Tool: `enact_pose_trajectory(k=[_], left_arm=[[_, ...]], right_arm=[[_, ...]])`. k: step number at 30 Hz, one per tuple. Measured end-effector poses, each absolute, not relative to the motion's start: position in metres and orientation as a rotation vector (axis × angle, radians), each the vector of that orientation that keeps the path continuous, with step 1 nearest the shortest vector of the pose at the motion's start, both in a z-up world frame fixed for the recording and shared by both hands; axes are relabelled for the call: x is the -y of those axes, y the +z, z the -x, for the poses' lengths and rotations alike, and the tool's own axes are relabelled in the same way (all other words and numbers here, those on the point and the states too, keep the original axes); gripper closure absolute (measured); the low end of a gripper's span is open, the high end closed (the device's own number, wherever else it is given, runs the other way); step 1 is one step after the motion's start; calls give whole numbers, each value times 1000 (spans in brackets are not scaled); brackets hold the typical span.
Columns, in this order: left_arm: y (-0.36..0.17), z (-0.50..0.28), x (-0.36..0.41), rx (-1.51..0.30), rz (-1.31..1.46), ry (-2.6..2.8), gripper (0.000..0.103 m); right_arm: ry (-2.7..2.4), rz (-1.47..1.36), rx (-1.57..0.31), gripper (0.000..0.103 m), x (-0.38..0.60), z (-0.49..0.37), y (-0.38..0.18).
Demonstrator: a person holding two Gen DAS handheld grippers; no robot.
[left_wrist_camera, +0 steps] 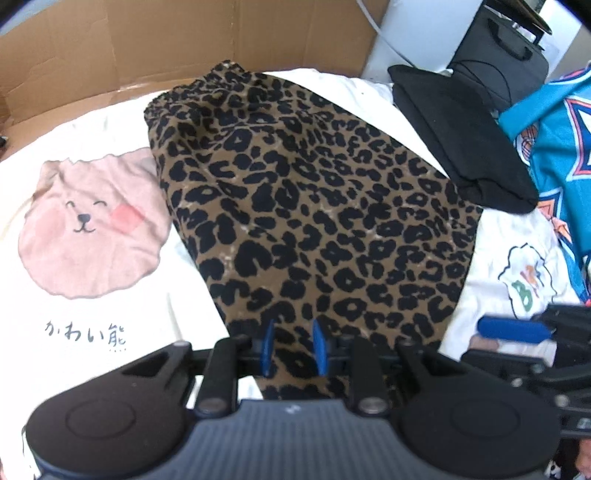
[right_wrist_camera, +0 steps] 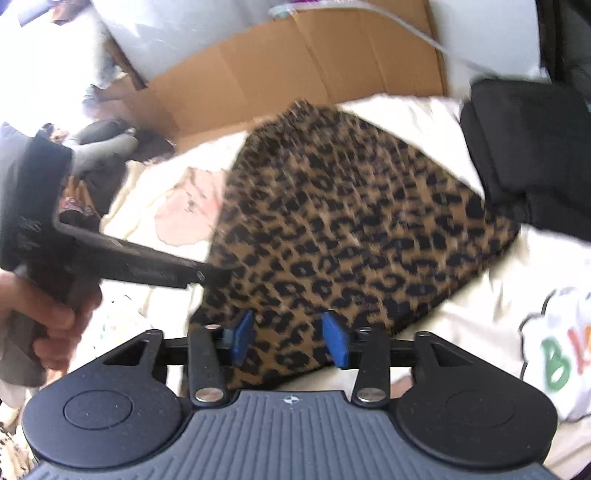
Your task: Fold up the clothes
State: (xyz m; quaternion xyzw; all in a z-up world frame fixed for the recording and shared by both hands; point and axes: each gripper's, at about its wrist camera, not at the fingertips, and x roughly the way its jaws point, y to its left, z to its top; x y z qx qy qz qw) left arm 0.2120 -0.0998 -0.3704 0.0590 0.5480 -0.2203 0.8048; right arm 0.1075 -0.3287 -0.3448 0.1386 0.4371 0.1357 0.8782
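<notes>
On a white printed sheet [left_wrist_camera: 110, 314], our leopard garment [left_wrist_camera: 314, 206] stretches lengthwise away from both tongs. Left tongs [left_wrist_camera: 293, 347] and right tongs [right_wrist_camera: 290, 339] gape over its near hem, equally close.

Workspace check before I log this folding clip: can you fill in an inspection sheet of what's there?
Surface: white sheet with a pink bear print.
Job's things: leopard-print garment spread flat, near edge at both grippers.
Clutter: folded black garment at its far right corner; blue patterned fabric further right.
Grippers: left gripper and right gripper both open, near hem between the blue pads, not yet pinched.
Cables: a thin pale cable near the cardboard.
Surroundings: cardboard behind; dark bag at back right.
</notes>
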Motion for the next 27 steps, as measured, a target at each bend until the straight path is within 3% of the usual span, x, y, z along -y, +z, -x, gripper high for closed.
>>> enact_pose_trajectory(k=[3,10,27], left_arm=[[-357,-207,100,-1167,-111,-477,79],[-339,-198,83,-1114,-65,-387,79],[-372,-154,19,-1117,-3,-334,78]], right_arm=[[268,-317,-883,42,332,-105,-334],[277,-359,-881,41,331,-97,-348],[538,-225,-928,41,279,-64,-373]])
